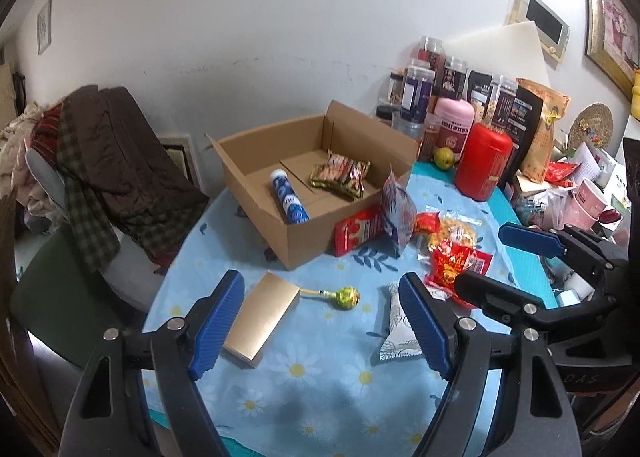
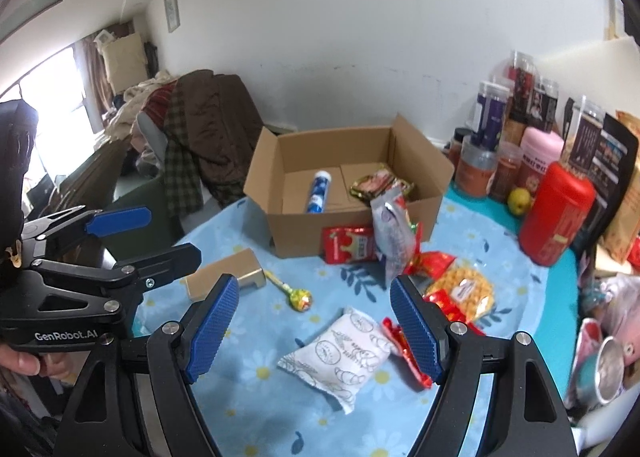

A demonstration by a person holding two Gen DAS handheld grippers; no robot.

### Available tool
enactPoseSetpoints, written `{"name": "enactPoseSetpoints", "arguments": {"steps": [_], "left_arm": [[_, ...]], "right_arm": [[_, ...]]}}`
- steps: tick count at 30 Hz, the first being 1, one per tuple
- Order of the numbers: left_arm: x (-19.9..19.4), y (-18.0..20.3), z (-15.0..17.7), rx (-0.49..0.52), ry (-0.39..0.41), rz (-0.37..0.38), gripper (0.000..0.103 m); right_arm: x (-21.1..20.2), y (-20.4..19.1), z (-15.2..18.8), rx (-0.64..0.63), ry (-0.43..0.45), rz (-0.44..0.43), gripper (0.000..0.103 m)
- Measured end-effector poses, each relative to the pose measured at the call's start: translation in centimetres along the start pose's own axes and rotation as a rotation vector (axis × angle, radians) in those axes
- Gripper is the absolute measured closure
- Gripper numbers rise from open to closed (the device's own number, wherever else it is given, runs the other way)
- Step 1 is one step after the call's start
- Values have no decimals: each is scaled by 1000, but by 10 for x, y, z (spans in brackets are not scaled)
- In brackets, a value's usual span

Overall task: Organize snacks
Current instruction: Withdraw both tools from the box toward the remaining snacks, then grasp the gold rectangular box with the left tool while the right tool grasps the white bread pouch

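Surface: I see a daisy-print blue tablecloth (image 1: 304, 373) strewn with snacks.
Box: cardboard box (image 1: 304, 233) at 12 o'clock, holding blue tube (image 1: 289, 198).
Wall: white, jars (image 1: 418, 91) at 2 o'clock.
Left gripper (image 1: 320, 321): jaws apart, empty.
Right gripper (image 2: 314, 327): jaws apart, empty.

Table (image 1: 304, 397): cardboard box (image 1: 304, 241) stands toward the far edge, open. In it: tube (image 1: 289, 199) at left, snack packet (image 1: 340, 175) at right. Against the box's near right corner: leaning pouch (image 1: 396, 213), flat packet (image 1: 356, 235) beside it. Near edge, left to right: small carton (image 1: 262, 323), lollipop (image 1: 347, 298), pillow packet (image 2: 340, 353). Right of centre: heap of wrapped snacks (image 2: 460, 293). Far right edge: jars and canisters (image 1: 452, 105), a fruit (image 1: 445, 157) before them.
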State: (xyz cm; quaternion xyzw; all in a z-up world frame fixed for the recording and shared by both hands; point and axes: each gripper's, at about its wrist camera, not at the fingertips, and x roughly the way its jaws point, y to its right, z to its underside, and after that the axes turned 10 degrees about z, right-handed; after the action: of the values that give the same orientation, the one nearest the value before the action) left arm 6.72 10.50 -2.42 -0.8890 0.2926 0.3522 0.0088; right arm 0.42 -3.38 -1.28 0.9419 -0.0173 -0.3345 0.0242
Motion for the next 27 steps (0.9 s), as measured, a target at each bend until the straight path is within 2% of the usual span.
{"name": "enactPoseSetpoints", "arguments": {"steps": [6,13,27], "left_arm": [[23,-15,12,-32,-41,11,23],[53,-39,26,-75,-99,-9,23],[103,-81,42,-122,-179,-108,23]], "right_arm": [[24,0,15,35,-39,15,24],[59,2,33,70,-130,29,24],[110,7,54,93,-245,173,24]]}}
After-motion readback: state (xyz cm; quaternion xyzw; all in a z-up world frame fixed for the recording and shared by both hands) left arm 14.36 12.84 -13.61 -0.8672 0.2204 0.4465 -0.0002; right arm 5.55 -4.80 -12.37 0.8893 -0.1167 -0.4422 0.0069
